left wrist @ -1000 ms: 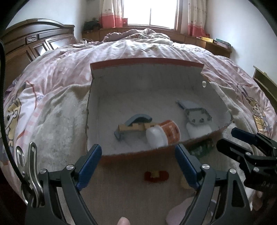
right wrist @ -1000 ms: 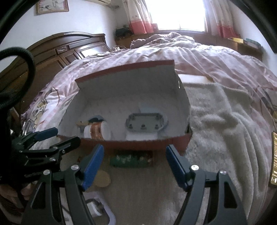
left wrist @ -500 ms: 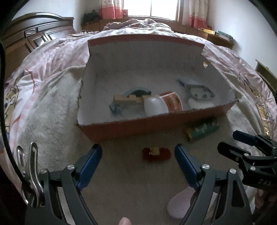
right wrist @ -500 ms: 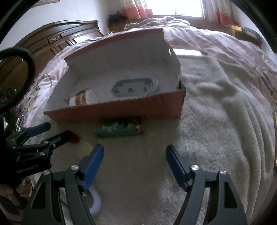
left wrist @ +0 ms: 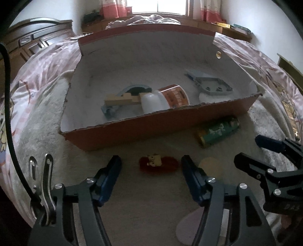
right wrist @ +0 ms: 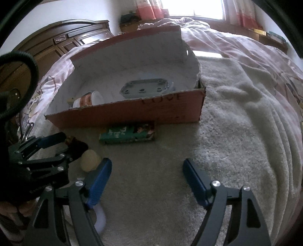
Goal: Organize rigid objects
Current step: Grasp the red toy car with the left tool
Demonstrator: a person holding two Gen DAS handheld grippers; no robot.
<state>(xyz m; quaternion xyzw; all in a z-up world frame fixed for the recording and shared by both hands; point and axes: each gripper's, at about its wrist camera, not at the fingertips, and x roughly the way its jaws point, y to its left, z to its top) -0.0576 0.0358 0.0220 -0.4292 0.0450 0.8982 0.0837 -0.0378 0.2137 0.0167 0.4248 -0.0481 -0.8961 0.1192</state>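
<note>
An open red cardboard box [left wrist: 151, 128] [right wrist: 170, 111] lies on the beige blanket. It holds an orange-and-white cup [left wrist: 168, 98], a wooden block piece [left wrist: 121, 99] and a grey plate [left wrist: 212, 87] [right wrist: 145, 88]. In front of the box lie a green packet [left wrist: 217, 131] [right wrist: 126, 133], a small red toy [left wrist: 158, 163] and a cream egg-shaped object [left wrist: 210, 166] [right wrist: 90, 159]. My left gripper [left wrist: 151, 176] is open, just before the red toy with its jaws either side. My right gripper [right wrist: 145, 179] is open and empty above bare blanket.
A pale pink flat object [left wrist: 189, 227] lies near the front edge. The bed's pink quilt [right wrist: 236, 45] surrounds the blanket. A dark wooden headboard [right wrist: 56, 43] stands at the left. A window with pink curtains [left wrist: 161, 7] is at the back.
Both grippers have dropped and drawn back from the box toward the blanket. The red toy now lies between my left gripper's jaws. Both stay open.
</note>
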